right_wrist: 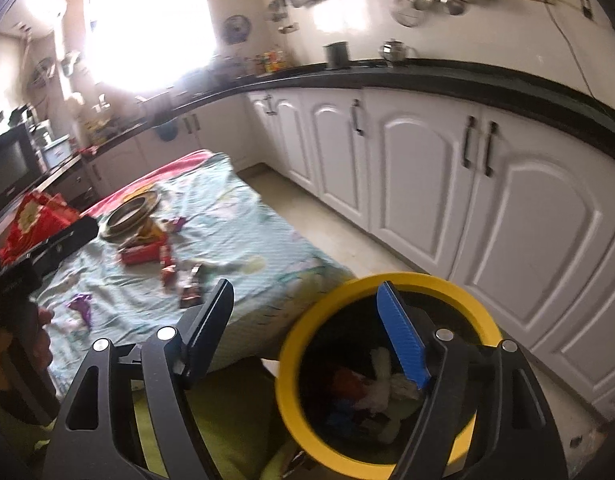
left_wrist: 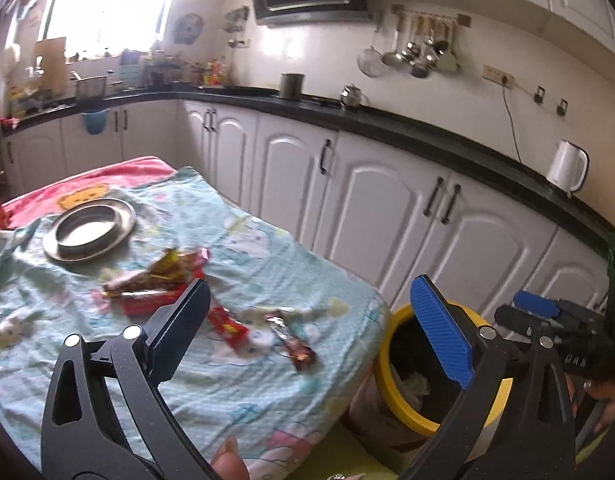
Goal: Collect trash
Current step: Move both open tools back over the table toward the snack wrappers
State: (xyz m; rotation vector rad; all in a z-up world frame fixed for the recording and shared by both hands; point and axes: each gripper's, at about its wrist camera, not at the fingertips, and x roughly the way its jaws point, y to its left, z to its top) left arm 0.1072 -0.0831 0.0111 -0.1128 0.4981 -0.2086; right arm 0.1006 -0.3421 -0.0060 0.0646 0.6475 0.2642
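- Right now left gripper [left_wrist: 307,312] is spread wide, nothing between its fingers, lower middle of the left wrist view, above the table's edge.
- Right gripper [right_wrist: 303,316] likewise agape and empty, lower centre of its view, over the yellow-rimmed bin [right_wrist: 439,280].
- Wrappers [left_wrist: 159,280] lie scattered mid-left on the blue cloth [left_wrist: 267,248], near a metal plate [left_wrist: 89,234].
- Bin holds crumpled trash [right_wrist: 381,388].

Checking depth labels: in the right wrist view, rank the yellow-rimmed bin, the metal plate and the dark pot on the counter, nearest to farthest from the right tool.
1. yellow-rimmed bin, directly below the right tool.
2. metal plate, left on the table.
3. dark pot, far counter.
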